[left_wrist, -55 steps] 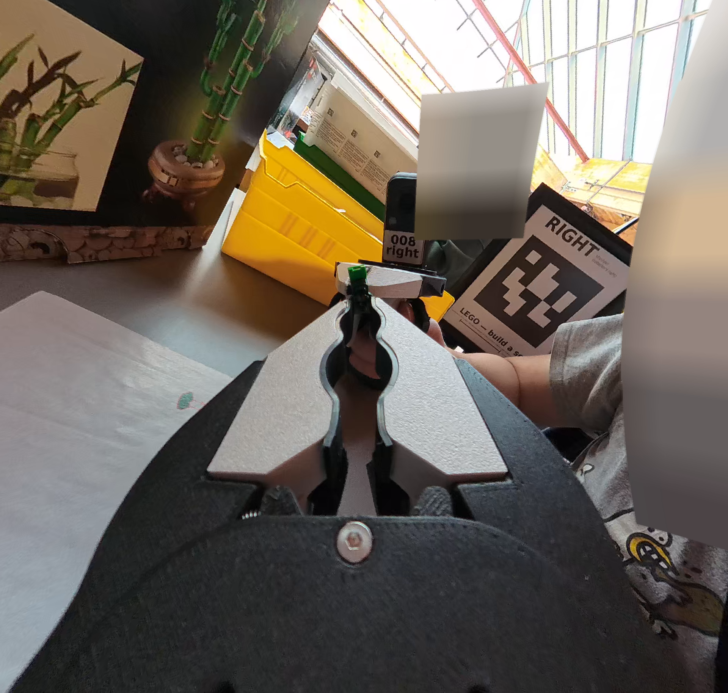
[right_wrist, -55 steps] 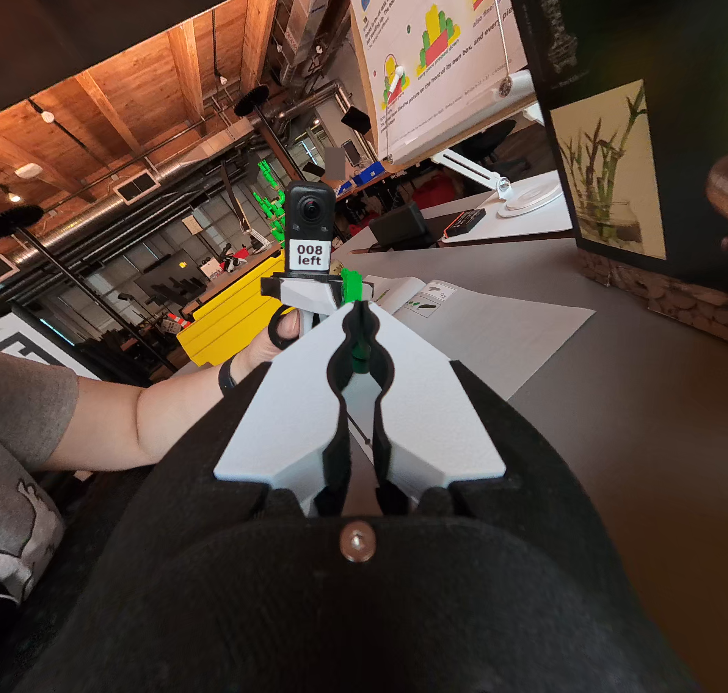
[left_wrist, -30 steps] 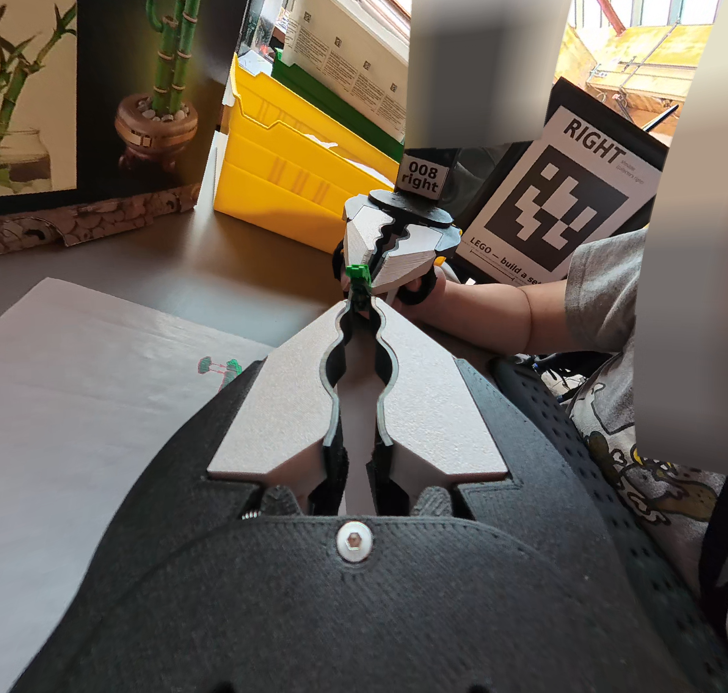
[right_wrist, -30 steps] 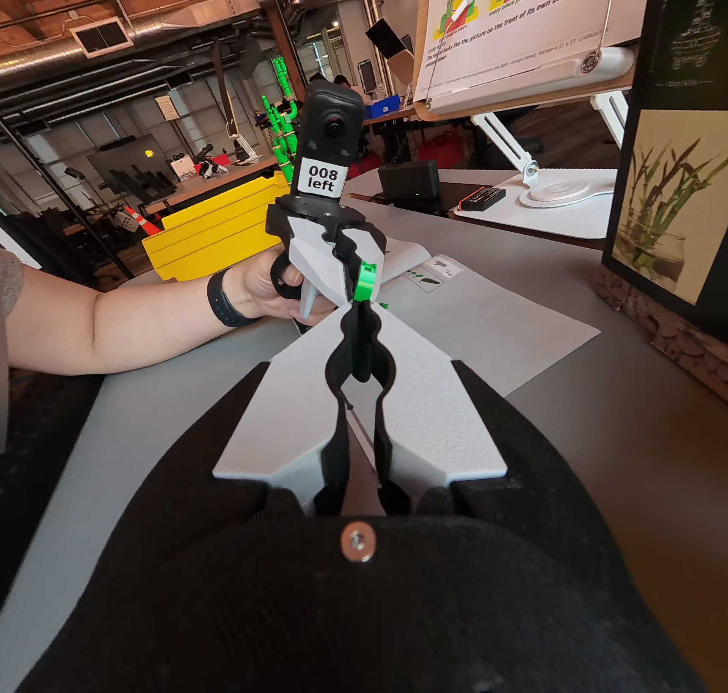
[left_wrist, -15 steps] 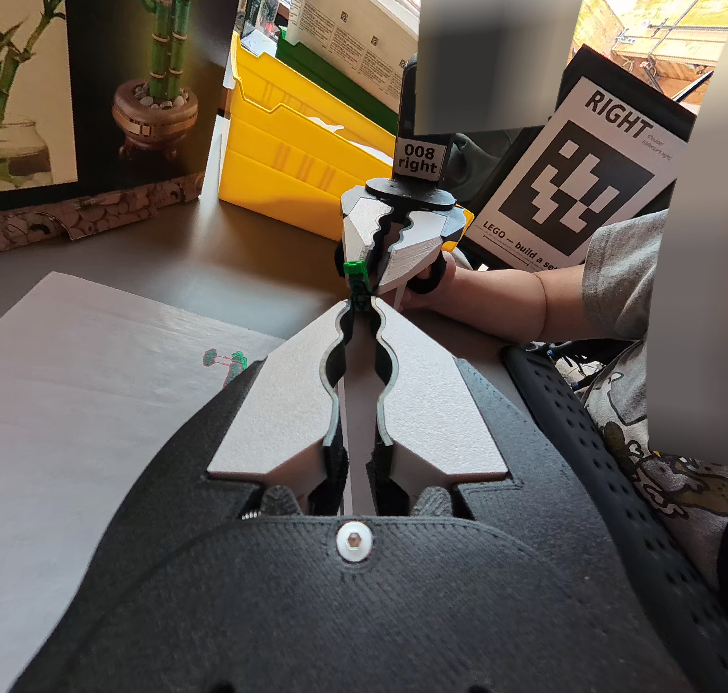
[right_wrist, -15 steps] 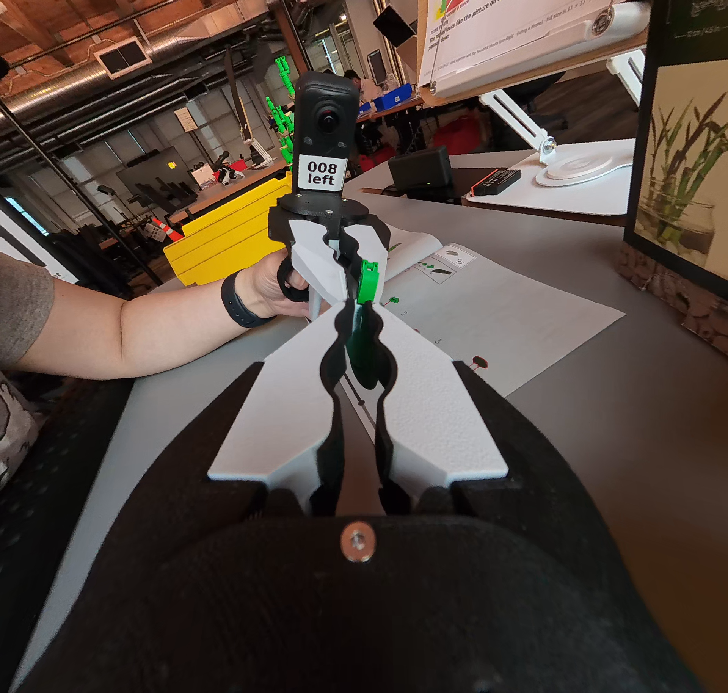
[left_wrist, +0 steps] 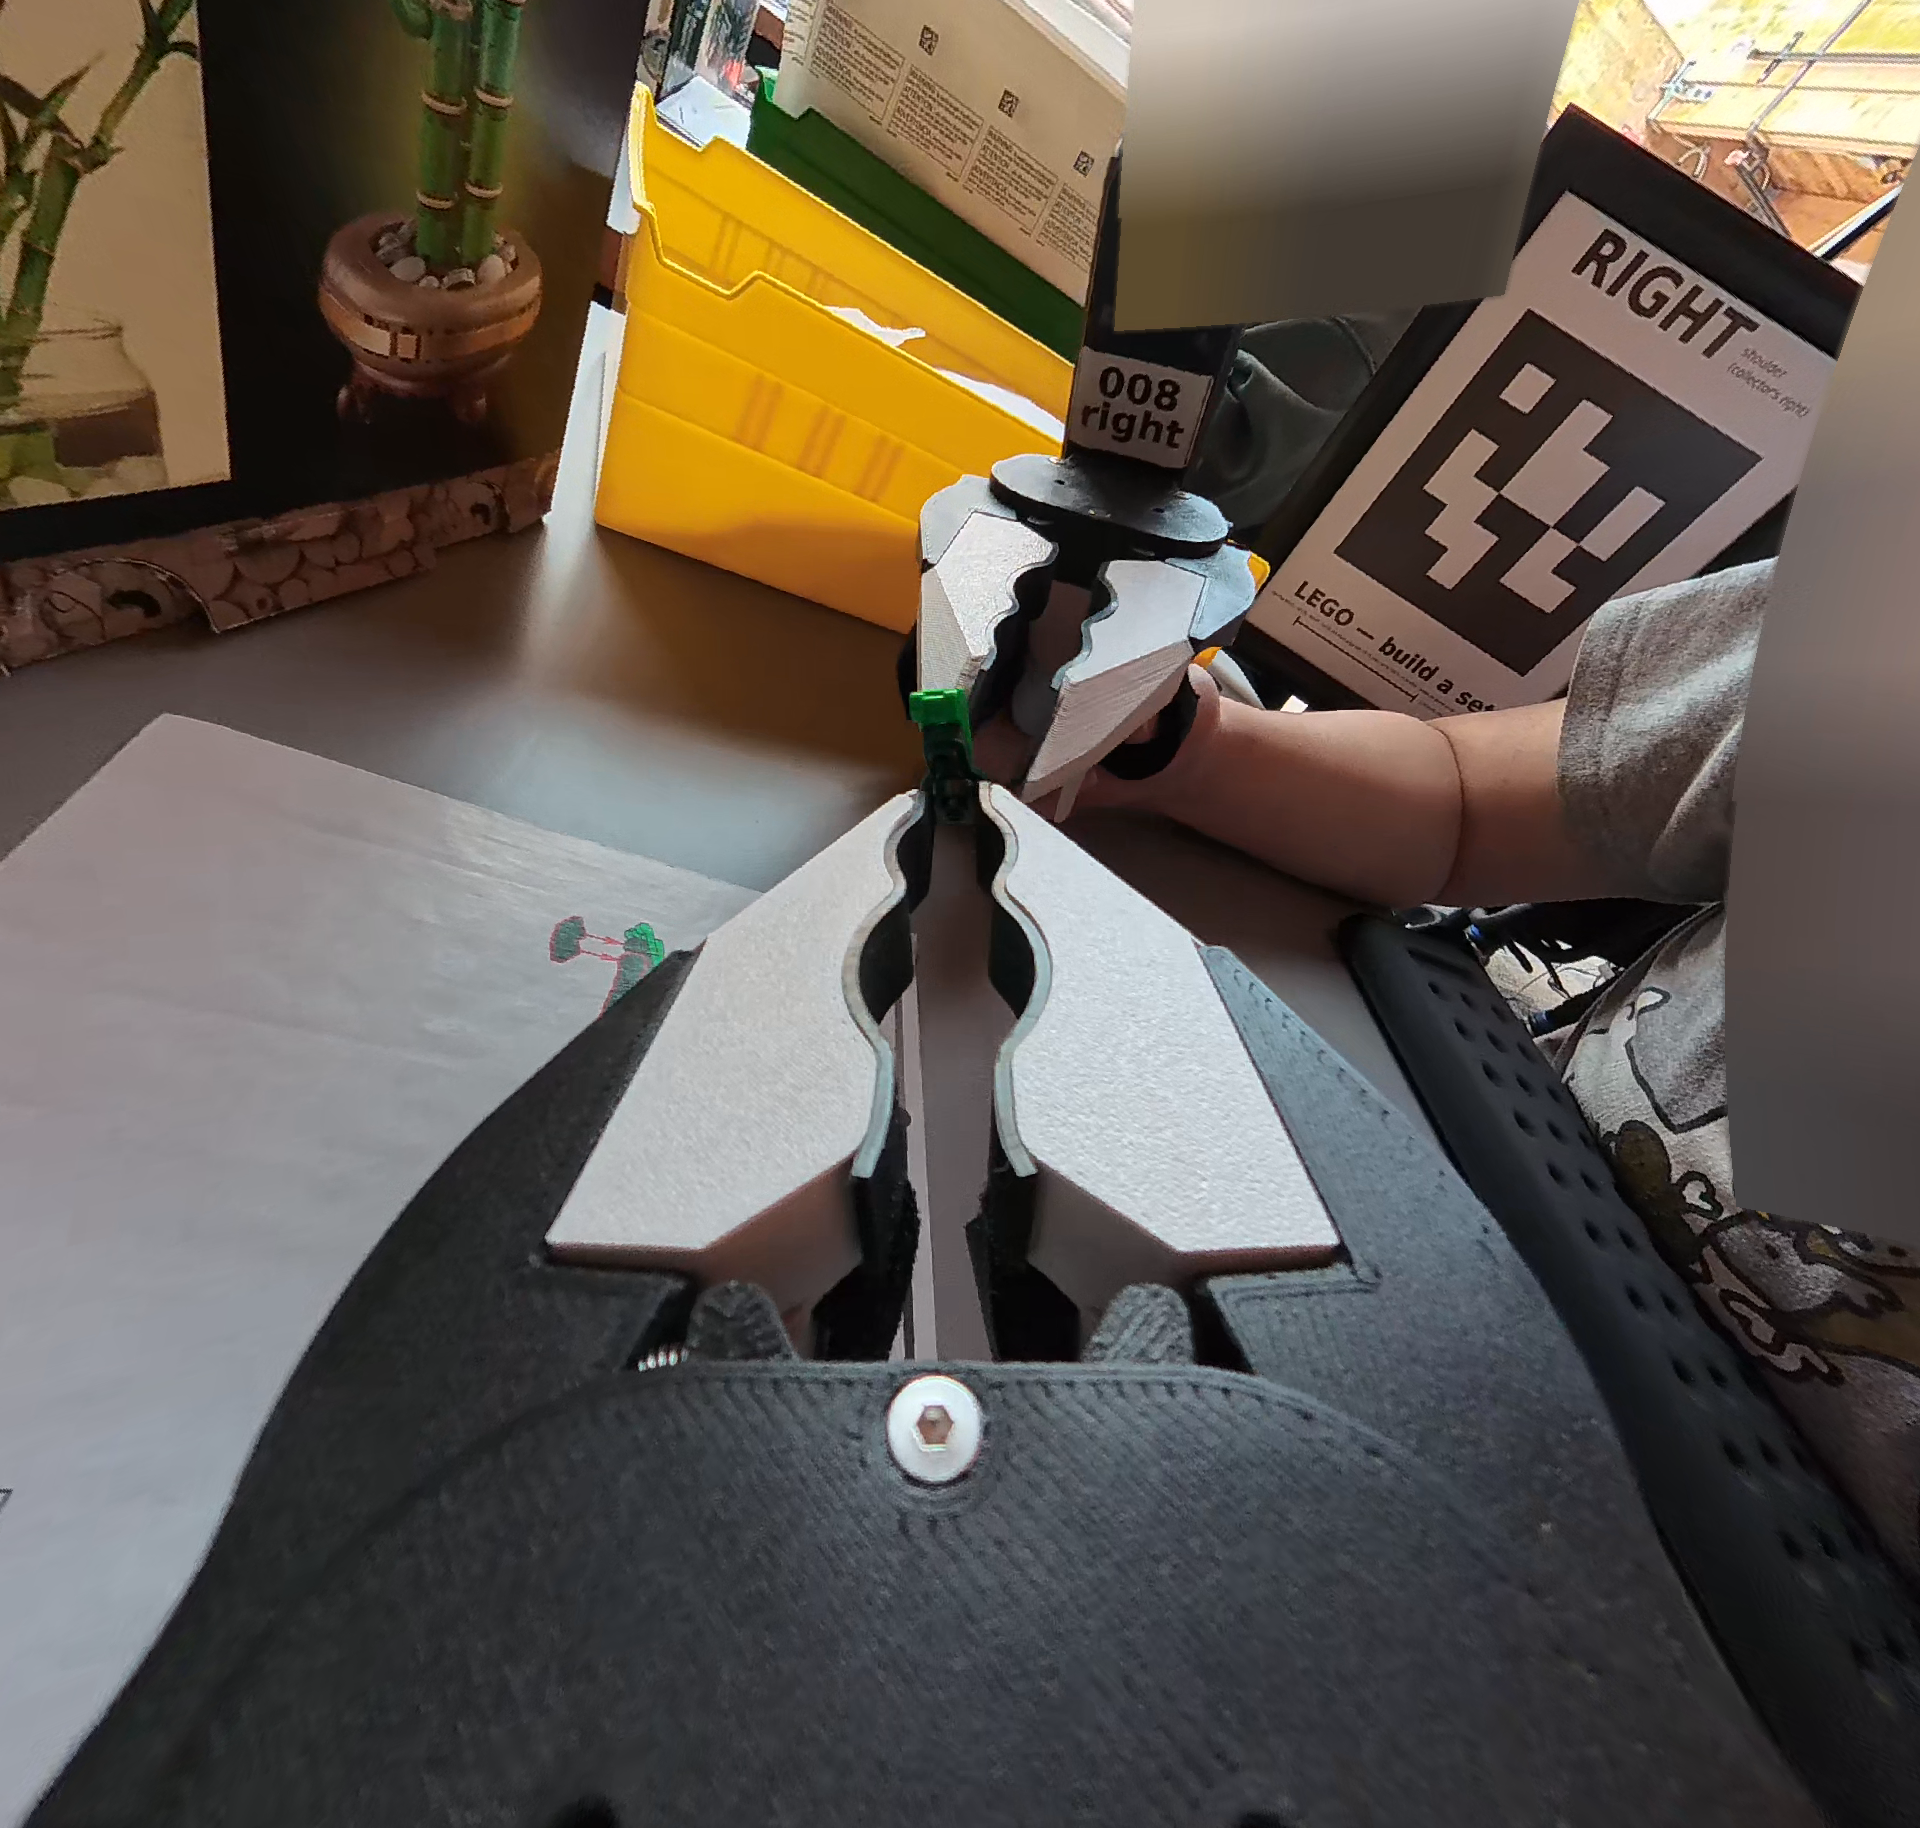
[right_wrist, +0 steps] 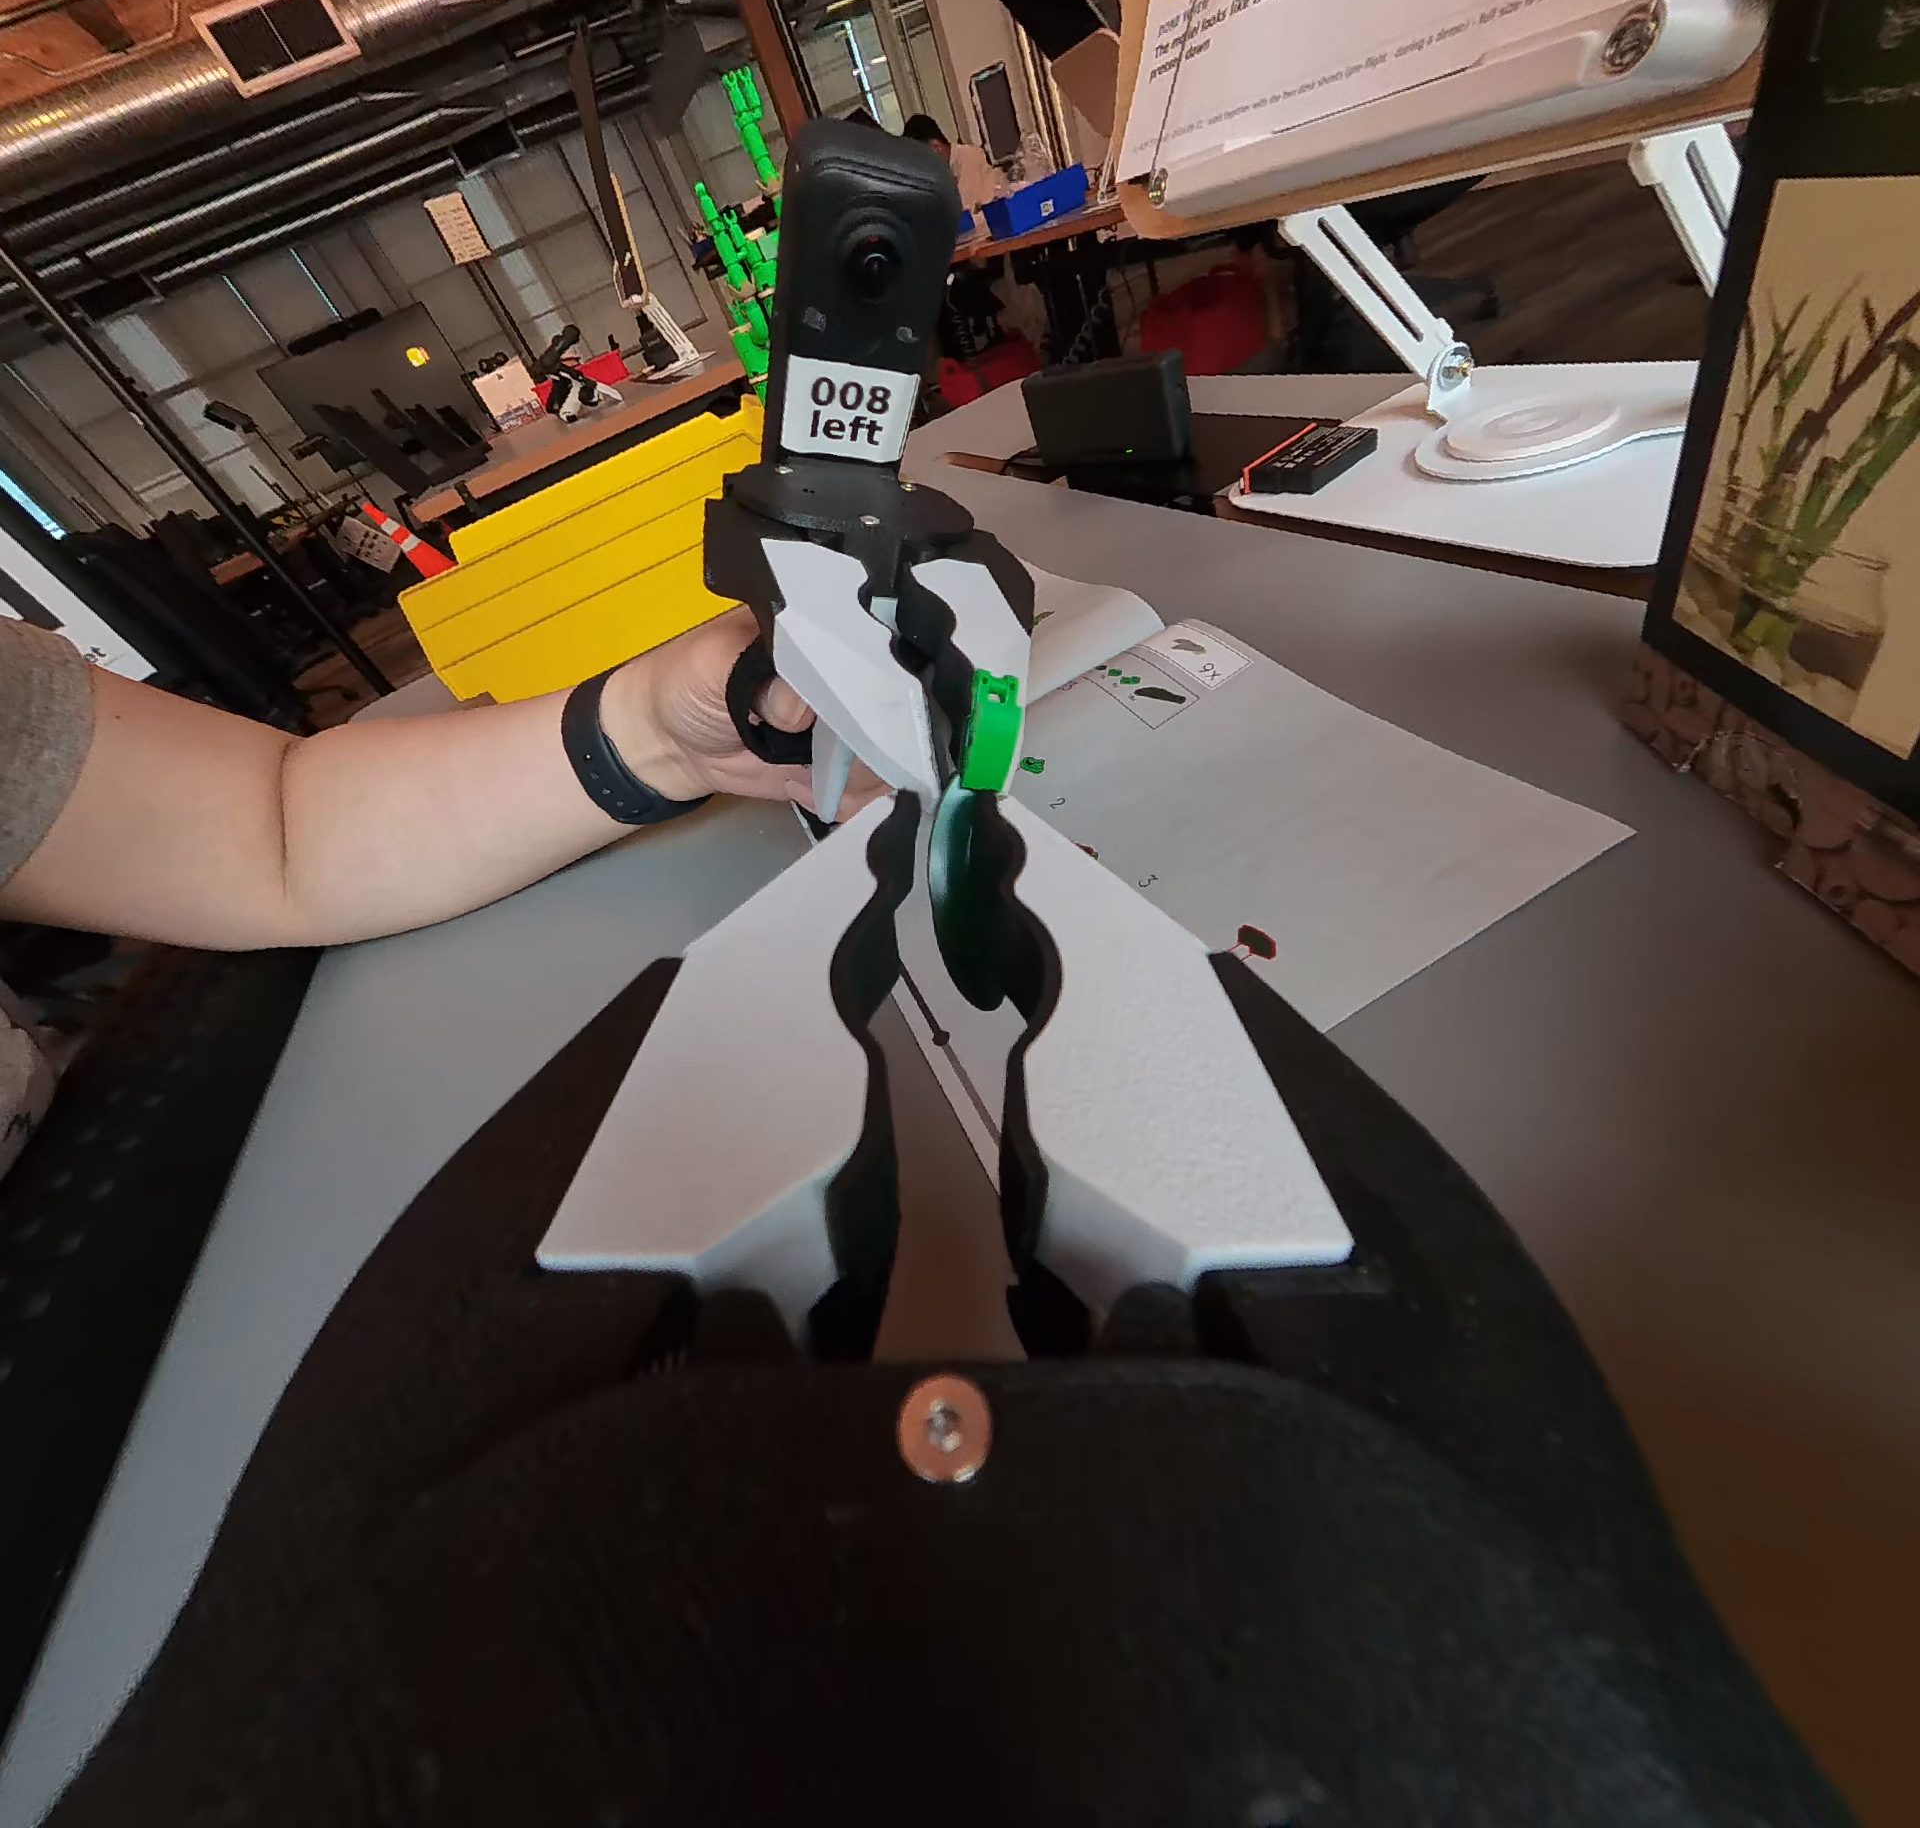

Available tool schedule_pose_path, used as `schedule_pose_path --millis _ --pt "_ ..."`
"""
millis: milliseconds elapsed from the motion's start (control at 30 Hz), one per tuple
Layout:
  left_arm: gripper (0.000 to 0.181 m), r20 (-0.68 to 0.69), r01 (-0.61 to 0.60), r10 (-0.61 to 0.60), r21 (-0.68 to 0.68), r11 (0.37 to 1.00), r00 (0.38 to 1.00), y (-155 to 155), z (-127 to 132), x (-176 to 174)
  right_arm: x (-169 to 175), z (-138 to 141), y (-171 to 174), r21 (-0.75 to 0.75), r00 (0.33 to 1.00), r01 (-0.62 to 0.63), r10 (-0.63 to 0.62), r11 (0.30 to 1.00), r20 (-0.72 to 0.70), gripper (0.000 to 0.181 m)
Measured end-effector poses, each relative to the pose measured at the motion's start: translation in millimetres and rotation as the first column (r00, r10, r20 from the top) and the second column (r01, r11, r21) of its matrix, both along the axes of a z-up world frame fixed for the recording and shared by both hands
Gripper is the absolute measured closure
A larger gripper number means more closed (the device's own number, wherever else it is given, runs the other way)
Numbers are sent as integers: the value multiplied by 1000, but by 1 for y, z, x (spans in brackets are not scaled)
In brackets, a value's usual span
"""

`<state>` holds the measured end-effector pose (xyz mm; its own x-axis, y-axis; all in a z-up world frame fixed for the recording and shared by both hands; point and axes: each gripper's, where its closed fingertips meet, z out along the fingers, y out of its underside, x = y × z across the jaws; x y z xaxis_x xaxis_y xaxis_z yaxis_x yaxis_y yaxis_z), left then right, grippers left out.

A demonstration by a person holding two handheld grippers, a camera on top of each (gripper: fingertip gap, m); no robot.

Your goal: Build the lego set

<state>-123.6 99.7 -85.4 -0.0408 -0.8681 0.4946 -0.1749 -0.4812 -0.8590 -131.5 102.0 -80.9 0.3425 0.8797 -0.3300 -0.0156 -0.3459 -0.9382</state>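
Note:
My left gripper (left_wrist: 950, 799) is shut on a small green lego piece, dark green at my fingertips with a bright green clip (left_wrist: 938, 708) on top. My right gripper (left_wrist: 1010, 755) faces it, touching the piece, jaws parted. In the right wrist view my right gripper (right_wrist: 954, 810) is open, with a dark green leaf (right_wrist: 961, 895) lying between its fingers against the right one. The bright green clip (right_wrist: 989, 729) sits just past my tips, at the left gripper (right_wrist: 914, 750). Both are held above the grey table (right_wrist: 1558, 1103).
The open instruction booklet (left_wrist: 260, 999) lies on the table, also in the right wrist view (right_wrist: 1299, 822). A yellow bin (left_wrist: 790, 407) and the set's box (left_wrist: 260, 220) stand behind. A marker card (left_wrist: 1538, 469) leans at right. A person's forearms (right_wrist: 364, 833) reach in. Less than 4 cm separates the two grippers' tips.
Both grippers have tilted down from the ceiling toward the table, staying tip to tip. My right gripper's jaws have parted around the leaf. My left gripper keeps its hold.

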Motion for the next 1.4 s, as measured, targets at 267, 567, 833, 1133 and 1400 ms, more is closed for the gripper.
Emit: schedule_pose_path --millis 267,567,833,1133,1400 --pt "175 3 1 -1 -9 1000 1000 1 0 0 0 -2 0 53 999 12 -15 999 52 175" --pt "175 -55 33 -32 25 999 998 -4 -5 -2 -2 -8 -5 37 995 -35 32 999 92 175" --pt "175 -211 106 -91 57 993 973 -15 -17 -8 -9 -21 -16 -4 979 -108 107 994 175 174" --pt "175 -143 115 -94 152 982 985 -19 -8 -6 -7 -12 -19 90 976 -108 89 990 197 173" --pt "175 -73 91 -76 236 967 994 -19 3 -6 -6 0 -20 170 982 -92 60 981 180 173"
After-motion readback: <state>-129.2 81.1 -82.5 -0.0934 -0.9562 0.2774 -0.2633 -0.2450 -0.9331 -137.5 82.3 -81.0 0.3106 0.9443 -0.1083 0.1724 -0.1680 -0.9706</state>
